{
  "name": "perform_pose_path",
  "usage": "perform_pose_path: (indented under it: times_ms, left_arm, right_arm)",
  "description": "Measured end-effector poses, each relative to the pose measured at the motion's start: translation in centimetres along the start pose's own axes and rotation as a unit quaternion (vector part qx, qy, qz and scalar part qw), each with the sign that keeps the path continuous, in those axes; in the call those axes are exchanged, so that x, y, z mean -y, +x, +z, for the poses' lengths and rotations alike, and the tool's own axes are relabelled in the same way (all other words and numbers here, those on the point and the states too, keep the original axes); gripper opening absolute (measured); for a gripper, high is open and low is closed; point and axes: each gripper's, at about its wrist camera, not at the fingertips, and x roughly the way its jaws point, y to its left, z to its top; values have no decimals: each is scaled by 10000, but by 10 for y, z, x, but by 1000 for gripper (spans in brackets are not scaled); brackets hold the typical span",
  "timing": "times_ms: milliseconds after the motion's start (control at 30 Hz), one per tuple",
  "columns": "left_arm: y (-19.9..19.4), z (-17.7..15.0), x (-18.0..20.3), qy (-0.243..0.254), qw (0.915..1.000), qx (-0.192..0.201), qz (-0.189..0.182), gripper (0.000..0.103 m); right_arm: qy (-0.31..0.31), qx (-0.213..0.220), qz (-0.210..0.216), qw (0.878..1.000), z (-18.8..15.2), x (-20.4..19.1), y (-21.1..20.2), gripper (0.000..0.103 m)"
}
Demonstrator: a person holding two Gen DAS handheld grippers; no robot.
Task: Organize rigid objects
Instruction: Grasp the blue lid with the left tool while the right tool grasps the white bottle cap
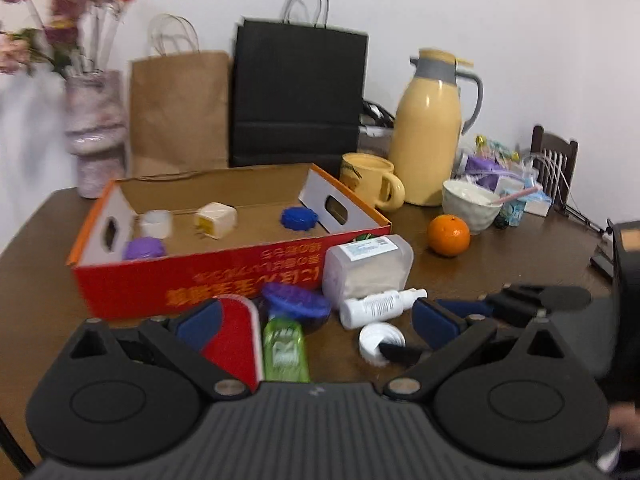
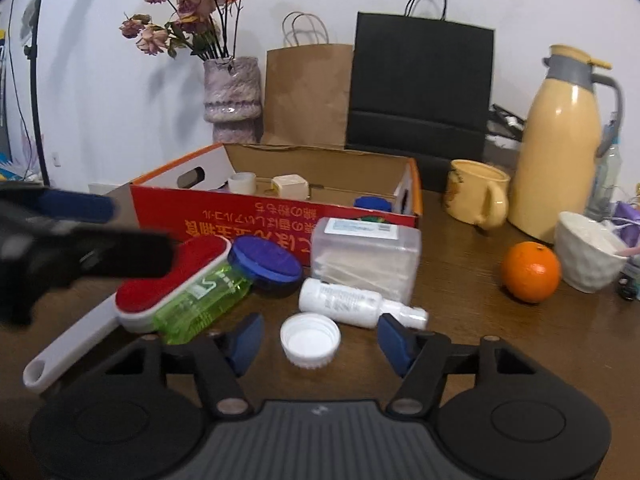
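White cap (image 2: 310,339) sits on the table between my right gripper (image 2: 320,346) pads, jaws half-open, not touching. Light, rigid, ribbed rim: I'd pinch across it. Left gripper (image 1: 316,320) wide, empty.

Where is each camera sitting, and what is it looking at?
Left wrist: sits on the left gripper, looks over its open fingers at the red box; the right gripper pokes in.
Right wrist: sits on the right gripper, looks at the white cap between its fingers, not gripped.
Both share: box, cap, orange, green bottle.
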Motion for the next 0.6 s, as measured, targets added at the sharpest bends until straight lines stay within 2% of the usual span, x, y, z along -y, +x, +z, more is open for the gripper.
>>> perform_pose_path:
  times_ms: [67,167,267,333,367,467,600]
  left_arm:
    - [22,8,1,235,9995,-147,-129,103]
    - [53,13,3,525,9980,-342,-48,102]
    - [83,11,4,942,9935,-604,198,96]
    - [97,6,5,1242,9891,-734,304,91]
    - [101,4,4,1266,9884,-767,331,89]
    - [108,2,-2,1164,9893,-844,228,69]
    - [116,1,-4,1146,9886,-948,238,69]
  right_arm:
    - [-48,-20,72,10000,0,-3,8,61]
    - [-68,-91,81,9999,-3,-5,16,57]
    - [26,-152,174,9997,-5,-3,22,49]
    - [69,-178,152,9997,-7,0,25,39]
    - [107,-177,140,9997,-7,2,26,39]
    - [239,-121,118,9996,-9,9,26,39]
    - [316,-103,118,9994,-9,12,26,39]
